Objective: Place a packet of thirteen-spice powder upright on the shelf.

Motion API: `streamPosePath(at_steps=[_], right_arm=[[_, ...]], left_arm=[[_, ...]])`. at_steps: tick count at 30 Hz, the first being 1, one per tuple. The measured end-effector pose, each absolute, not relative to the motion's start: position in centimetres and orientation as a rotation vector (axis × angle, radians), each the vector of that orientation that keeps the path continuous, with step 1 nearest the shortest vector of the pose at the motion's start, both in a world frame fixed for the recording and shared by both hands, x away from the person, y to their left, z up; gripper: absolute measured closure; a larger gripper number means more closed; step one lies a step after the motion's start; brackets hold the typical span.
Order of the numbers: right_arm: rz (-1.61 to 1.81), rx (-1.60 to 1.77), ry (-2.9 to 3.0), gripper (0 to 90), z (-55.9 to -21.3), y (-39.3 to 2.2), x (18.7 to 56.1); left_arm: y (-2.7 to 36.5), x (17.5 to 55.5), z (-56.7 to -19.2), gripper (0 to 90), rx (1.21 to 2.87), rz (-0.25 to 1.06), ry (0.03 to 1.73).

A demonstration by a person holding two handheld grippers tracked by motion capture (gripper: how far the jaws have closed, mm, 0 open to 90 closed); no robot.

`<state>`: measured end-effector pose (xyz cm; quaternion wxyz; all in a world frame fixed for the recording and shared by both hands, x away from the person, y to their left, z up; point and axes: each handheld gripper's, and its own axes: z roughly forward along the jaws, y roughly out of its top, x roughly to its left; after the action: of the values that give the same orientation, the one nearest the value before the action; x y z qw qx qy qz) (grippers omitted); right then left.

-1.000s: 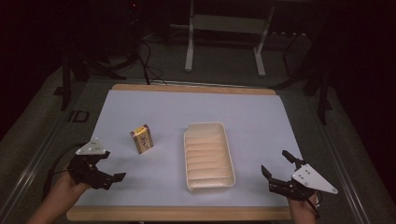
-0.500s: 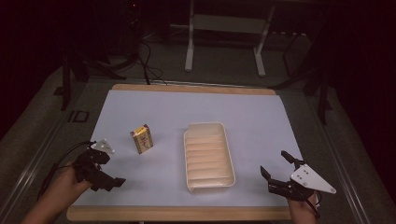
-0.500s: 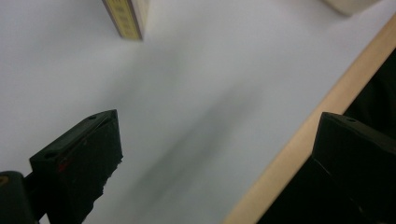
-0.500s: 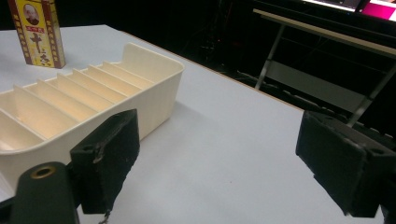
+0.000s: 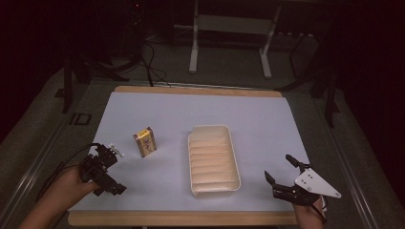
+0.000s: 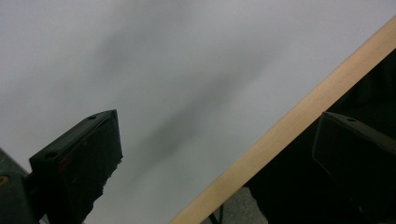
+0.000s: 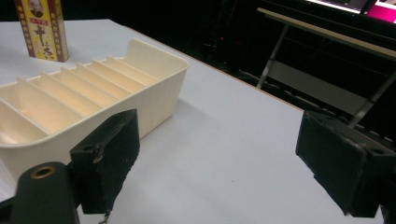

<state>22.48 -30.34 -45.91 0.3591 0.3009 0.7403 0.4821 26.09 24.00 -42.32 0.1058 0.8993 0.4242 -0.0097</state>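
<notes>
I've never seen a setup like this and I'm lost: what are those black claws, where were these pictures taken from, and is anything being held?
A person sits at a table covered in white, holding a two-jaw hand tool in each hand. The high view looks down from above: the left gripper and the right gripper. The other two pictures come from cameras riding on each tool, looking along its black jaws. On the table stand a small yellow box and a cream ribbed tray, apart from each other. Both grippers are open and hold nothing.

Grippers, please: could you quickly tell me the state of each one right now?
Left gripper: claw open, holding nothing, over the table's near edge.
Right gripper: claw open, holding nothing, beside the cream tray.
</notes>
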Motion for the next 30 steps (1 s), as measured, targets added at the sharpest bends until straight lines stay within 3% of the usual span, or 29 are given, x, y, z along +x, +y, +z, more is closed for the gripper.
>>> streamPosePath(at_steps=[3,15,30], right_arm=[[1.24,0.765,1.92,13.7,-46.0,-30.3,22.5],[1.243,0.761,1.95,13.6,-46.1,-30.1,22.5],[1.251,0.772,1.951,13.7,-46.0,-30.2,22.5]], left_arm=[[24.1,26.6,-42.1,1.9,2.633,-0.11,1.275],[24.2,29.1,-40.4,1.9,2.669,-0.101,1.301],[23.1,32.7,-38.3,2.2,2.661,-0.078,1.202]])
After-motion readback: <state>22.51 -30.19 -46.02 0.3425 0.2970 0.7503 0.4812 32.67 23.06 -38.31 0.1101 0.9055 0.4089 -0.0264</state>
